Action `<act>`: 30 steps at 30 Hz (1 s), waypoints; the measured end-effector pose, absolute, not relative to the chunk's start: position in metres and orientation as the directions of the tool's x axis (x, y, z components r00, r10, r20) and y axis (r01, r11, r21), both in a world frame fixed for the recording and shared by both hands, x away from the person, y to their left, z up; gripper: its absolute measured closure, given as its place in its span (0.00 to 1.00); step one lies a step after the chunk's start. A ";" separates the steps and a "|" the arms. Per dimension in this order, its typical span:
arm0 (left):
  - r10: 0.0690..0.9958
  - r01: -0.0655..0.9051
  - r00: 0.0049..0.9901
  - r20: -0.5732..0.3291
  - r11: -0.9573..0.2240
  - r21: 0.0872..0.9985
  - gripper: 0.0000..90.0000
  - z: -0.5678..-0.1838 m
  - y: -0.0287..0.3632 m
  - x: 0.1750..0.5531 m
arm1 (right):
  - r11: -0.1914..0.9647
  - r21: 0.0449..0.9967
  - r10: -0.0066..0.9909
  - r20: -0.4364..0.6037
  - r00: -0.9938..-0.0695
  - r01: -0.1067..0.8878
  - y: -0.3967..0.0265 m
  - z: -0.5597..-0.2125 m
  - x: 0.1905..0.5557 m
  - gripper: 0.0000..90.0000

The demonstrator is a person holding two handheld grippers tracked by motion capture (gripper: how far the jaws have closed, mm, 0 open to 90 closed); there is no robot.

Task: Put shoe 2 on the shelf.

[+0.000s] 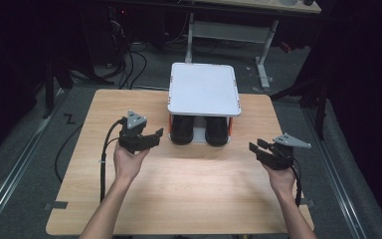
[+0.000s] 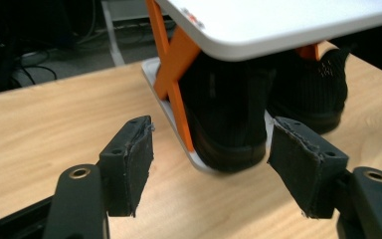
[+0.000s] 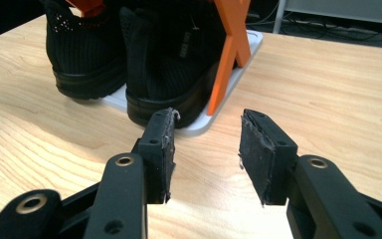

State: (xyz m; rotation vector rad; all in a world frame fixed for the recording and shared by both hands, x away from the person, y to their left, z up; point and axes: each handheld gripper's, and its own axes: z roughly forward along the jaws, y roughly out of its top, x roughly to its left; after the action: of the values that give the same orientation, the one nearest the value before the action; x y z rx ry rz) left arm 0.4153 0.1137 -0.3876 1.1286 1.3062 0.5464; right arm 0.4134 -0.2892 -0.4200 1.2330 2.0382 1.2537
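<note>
Black jaws, left gripper (image 1: 149, 135): held apart with nothing between the pads; the gap is seen in the left gripper view (image 2: 209, 167), aimed at the heel of the nearer shoe.
Black jaws, right gripper (image 1: 259, 148): parted with nothing between them, no pad touching anything; the gap is seen in the right gripper view (image 3: 206, 149), aimed at the rack's near corner.
Left shoe (image 1: 182, 129): black knit, heel outward, stood on the lower shelf, just ahead of the left gripper, apart from it.
Right shoe (image 1: 217, 130): black knit, placed just beside the first on the same shelf.
Writing: a small tab is seen on a heel (image 3: 185, 46); its print cannot be read.
Shoe rack (image 1: 204, 89): white top shelf over a white base, joined by orange crossed struts (image 2: 174, 74).
Table (image 1: 179, 184): light wood; the rack is set at its far edge, between the two grippers.
</note>
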 end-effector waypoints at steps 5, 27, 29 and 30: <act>0.845 0.285 0.241 -0.478 0.409 0.867 0.38 -0.399 0.117 0.407 | 0.177 0.867 0.866 0.088 -0.493 0.466 -0.297 -0.425 0.409 0.63; 0.849 0.355 0.140 -0.510 0.438 0.826 0.39 -0.454 0.146 0.382 | 0.173 0.833 0.887 0.099 -0.450 0.526 -0.319 -0.460 0.394 0.61; 0.851 0.356 0.128 -0.510 0.440 0.824 0.39 -0.460 0.147 0.381 | 0.173 0.826 0.892 0.100 -0.441 0.537 -0.320 -0.464 0.393 0.60; 0.854 0.360 0.123 -0.506 0.437 0.824 0.39 -0.463 0.148 0.381 | 0.178 0.825 0.893 0.093 -0.440 0.536 -0.320 -0.466 0.393 0.60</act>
State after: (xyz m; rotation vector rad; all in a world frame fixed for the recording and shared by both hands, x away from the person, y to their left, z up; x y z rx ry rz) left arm 0.3808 0.1479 -0.4627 1.1364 1.4687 0.5067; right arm 0.3932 -0.3203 -0.4655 1.3453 2.0478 1.1649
